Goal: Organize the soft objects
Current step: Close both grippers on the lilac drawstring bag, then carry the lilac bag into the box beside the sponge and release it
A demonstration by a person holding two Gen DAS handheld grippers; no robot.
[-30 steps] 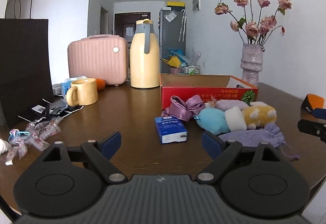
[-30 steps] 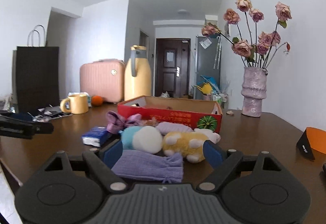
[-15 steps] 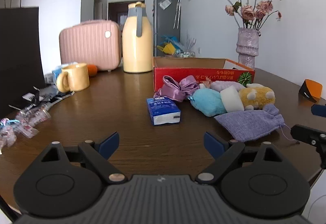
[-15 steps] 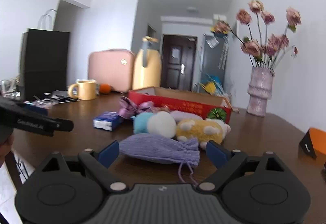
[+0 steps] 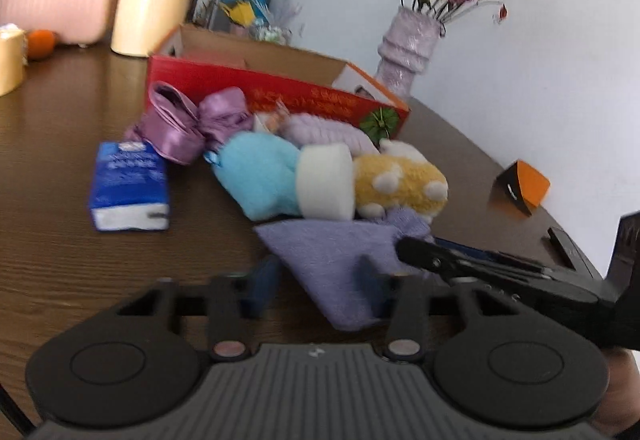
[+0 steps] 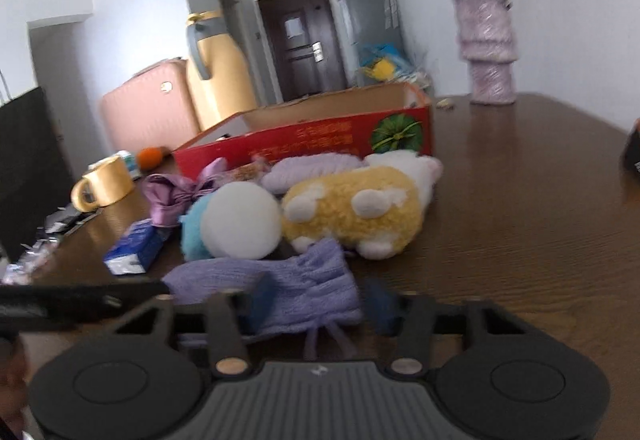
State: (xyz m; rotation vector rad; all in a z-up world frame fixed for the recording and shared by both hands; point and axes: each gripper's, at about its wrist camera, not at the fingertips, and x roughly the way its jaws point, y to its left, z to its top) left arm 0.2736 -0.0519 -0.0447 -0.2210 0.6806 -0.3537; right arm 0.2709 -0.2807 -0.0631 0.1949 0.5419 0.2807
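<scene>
A lilac knitted drawstring pouch (image 5: 340,260) lies flat on the dark wooden bench (image 5: 60,260), at the near edge of a heap of soft things. Its long axis runs left to right; in the right wrist view the gathered mouth with its cords (image 6: 320,336) points to the near right. The left hand-held gripper (image 5: 318,278) has its fingers apart, one on each side of the near corner of the pouch, not pressing it. The right hand-held gripper (image 6: 320,300) is also apart, and its blue pads (image 6: 260,298) stand on both sides of the gathered end.

Just behind the pouch lie a fluffy blue plush (image 5: 256,176) with a round white end, and a woolly yellow plush (image 5: 400,184) with white spots. Farther are a pale purple ribbed cushion (image 5: 324,130) and a shiny purple ribbon bow (image 5: 184,124). A blue tissue pack (image 5: 128,184) lies to the left.

Behind the heap stands an open red cardboard box (image 6: 320,136); its inside is mostly hidden by its wall.
</scene>
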